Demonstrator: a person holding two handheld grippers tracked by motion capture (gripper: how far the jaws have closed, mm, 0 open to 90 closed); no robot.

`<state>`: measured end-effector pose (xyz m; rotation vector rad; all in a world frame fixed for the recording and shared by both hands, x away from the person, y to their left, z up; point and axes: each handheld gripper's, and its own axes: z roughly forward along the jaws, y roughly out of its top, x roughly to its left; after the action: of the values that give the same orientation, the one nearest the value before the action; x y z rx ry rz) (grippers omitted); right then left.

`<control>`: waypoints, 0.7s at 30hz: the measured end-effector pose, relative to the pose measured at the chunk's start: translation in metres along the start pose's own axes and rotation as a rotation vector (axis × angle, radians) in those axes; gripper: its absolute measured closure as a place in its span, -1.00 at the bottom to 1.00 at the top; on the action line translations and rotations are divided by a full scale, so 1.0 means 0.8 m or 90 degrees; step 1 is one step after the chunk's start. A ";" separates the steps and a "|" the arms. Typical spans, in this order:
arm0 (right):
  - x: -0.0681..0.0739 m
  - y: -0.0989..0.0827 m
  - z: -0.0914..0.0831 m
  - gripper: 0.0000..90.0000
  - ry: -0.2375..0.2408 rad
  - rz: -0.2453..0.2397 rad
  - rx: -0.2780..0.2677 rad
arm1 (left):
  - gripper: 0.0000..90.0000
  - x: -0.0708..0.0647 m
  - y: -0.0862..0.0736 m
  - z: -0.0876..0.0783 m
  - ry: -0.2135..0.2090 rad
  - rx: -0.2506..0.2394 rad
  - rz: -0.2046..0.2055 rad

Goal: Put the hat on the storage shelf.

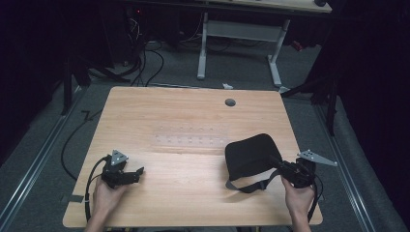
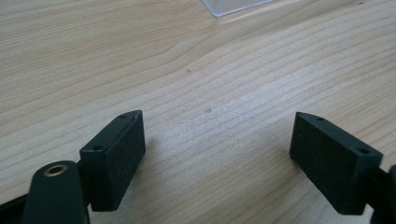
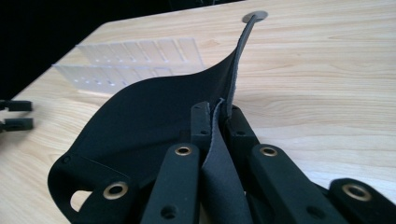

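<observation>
Black pouch (image 1: 251,155) — soft fabric, pinched by right claw (image 1: 279,165) | left claw (image 1: 137,173) — spread over wood-grain table (image 1: 193,116)

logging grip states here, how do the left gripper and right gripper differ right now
The left gripper has its jaws spread wide with bare wood between them; the right gripper is clamped on the edge of a black fabric piece. The left one holds nothing and sits apart from the fabric; the right one lifts the fabric's edge. Both are black, hand-held, low over the wooden table.
</observation>
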<state>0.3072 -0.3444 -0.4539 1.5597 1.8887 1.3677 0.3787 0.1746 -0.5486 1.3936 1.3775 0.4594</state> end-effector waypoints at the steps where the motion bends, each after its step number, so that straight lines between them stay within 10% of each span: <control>1: 0.003 0.000 0.002 0.89 0.003 0.003 0.002 | -0.59 0.000 0.000 0.000 -0.001 0.001 0.001; 11: 0.015 0.000 0.012 0.89 0.027 0.007 0.011 | -0.51 -0.013 -0.002 -0.006 -0.036 0.000 0.030; 21: 0.036 0.008 0.026 0.89 0.061 -0.004 0.035 | -0.48 -0.067 0.004 -0.018 -0.144 0.003 0.058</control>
<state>0.3171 -0.3099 -0.4500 1.5379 2.0027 1.4225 0.3542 0.1342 -0.5195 1.4679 1.1362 0.3460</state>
